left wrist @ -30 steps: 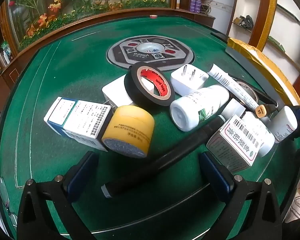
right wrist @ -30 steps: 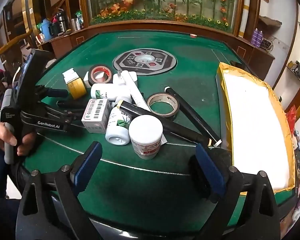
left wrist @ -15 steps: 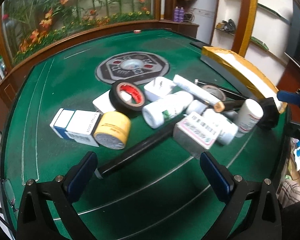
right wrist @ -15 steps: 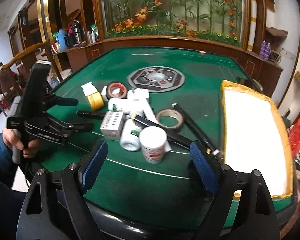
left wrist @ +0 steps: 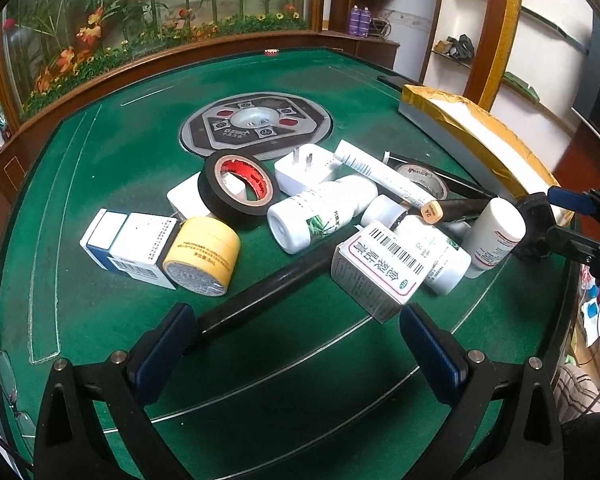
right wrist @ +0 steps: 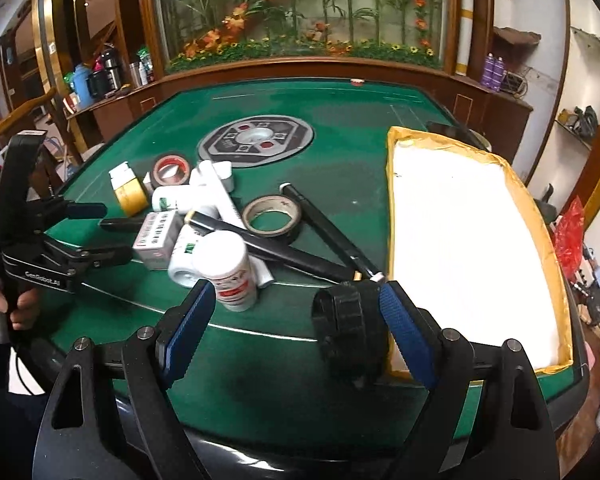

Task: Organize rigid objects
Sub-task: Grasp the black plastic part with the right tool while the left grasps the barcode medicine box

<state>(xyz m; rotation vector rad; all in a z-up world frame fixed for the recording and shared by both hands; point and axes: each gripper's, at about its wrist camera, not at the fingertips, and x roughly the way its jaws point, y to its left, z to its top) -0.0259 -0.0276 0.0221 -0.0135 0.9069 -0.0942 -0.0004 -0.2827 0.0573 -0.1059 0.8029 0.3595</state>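
A heap of small rigid things is lying on the green table [left wrist: 100, 184], and both grippers are hovering at its near edge with nothing between their pads.

In the left wrist view, the left gripper [left wrist: 296, 354] is standing with its jaws wide apart. A long black pen [left wrist: 268, 292] is lying slantwise, its near end reaching in just beside the left blue pad, not clamped. A white medicine box [left wrist: 376, 268] with a barcode is sitting just beyond the right pad. Farther out a yellow tape roll [left wrist: 202, 254] is leaning against a blue-and-white box [left wrist: 128, 246], and a black tape roll [left wrist: 238, 190] is propped up behind them. A white bottle [left wrist: 320, 212] is lying on its side in the middle of the heap.

In the right wrist view, the right gripper [right wrist: 296, 328] is also standing with its jaws apart. A black ribbed cylinder [right wrist: 350, 320] is sitting just inside the right pad; whether it is touching the pad I cannot tell. An upright white bottle with a red label [right wrist: 228, 270] is standing just beyond the left pad, outside the jaws. A brown tape roll [right wrist: 272, 220] is lying flat farther out, and a gold-edged tray [right wrist: 540, 240] with a white floor is running along the right side. A person's hand [right wrist: 4, 300] is gripping the left tool's handle at the far left.
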